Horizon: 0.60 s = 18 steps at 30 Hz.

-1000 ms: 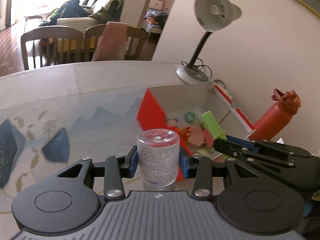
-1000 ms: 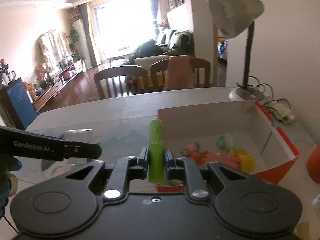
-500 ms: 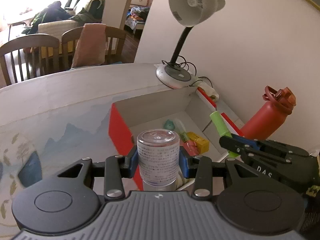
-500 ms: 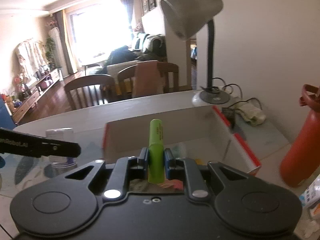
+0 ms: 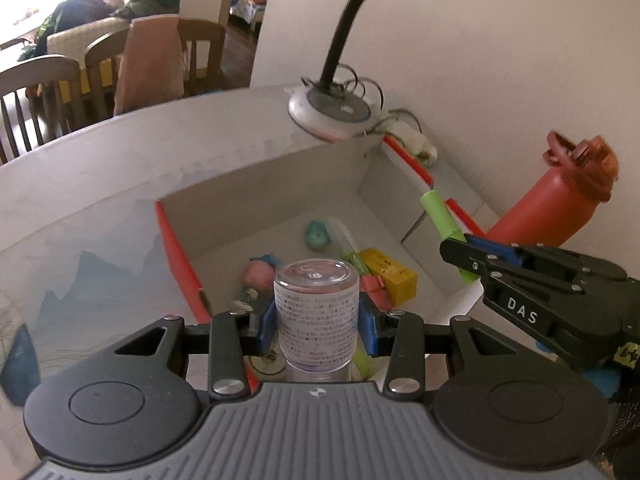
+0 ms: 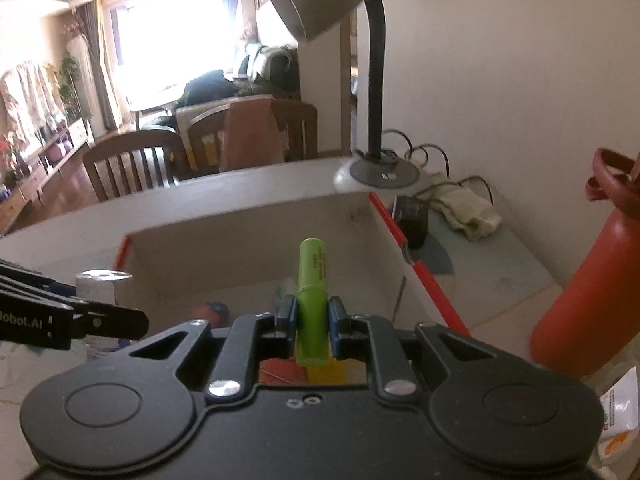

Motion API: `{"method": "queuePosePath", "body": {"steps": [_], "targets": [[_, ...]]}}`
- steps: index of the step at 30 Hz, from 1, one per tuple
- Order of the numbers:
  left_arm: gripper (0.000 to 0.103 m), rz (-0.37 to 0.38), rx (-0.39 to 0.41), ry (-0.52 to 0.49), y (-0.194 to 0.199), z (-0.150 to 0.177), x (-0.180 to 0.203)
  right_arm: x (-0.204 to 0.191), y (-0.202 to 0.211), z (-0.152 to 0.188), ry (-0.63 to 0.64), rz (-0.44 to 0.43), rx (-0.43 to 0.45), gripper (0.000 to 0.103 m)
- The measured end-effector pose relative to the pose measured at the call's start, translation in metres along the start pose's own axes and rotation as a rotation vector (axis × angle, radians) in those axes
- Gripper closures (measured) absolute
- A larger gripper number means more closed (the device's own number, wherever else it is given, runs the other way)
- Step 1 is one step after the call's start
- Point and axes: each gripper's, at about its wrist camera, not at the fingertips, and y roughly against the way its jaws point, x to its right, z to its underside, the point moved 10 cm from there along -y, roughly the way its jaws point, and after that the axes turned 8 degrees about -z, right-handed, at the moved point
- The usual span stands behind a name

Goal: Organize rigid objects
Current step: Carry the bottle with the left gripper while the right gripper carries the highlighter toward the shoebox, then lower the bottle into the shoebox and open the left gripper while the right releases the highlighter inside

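Observation:
My left gripper [image 5: 316,320] is shut on a clear bottle [image 5: 316,312] with a printed label, held upright over the near left part of the open box [image 5: 260,184]. My right gripper [image 6: 313,322] is shut on a green highlighter [image 6: 313,280], held over the box's near right side; it also shows in the left wrist view [image 5: 444,228]. The red-edged white box [image 6: 248,248] holds several small toys, among them a yellow block [image 5: 388,272] and a teal piece [image 5: 316,234]. The bottle shows at left in the right wrist view [image 6: 102,284].
A desk lamp [image 5: 332,108] stands behind the box, with cables and a cloth [image 6: 468,212] by the wall. A red water bottle [image 5: 556,208] stands right of the box. A packet [image 6: 620,408] lies at the near right. Chairs [image 6: 132,164] stand beyond the table.
Both grippers have moved forward and to the right with their objects and now hang over the box. The box and lamp look closer in both views.

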Motion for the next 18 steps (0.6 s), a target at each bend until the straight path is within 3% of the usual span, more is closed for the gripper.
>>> {"method": "queuePosePath", "body": {"steps": [2,18], "targets": [[0.062,-0.033,-0.01,-0.031,-0.012,0.0,0.004,0.003,-0.007,0.003,0.006,0.01,-0.015,0.088],[0.062,-0.054,-0.13,-0.078,-0.079,0.01,0.019,0.009,-0.039,0.033,0.019,0.008,-0.12,0.088]]}}
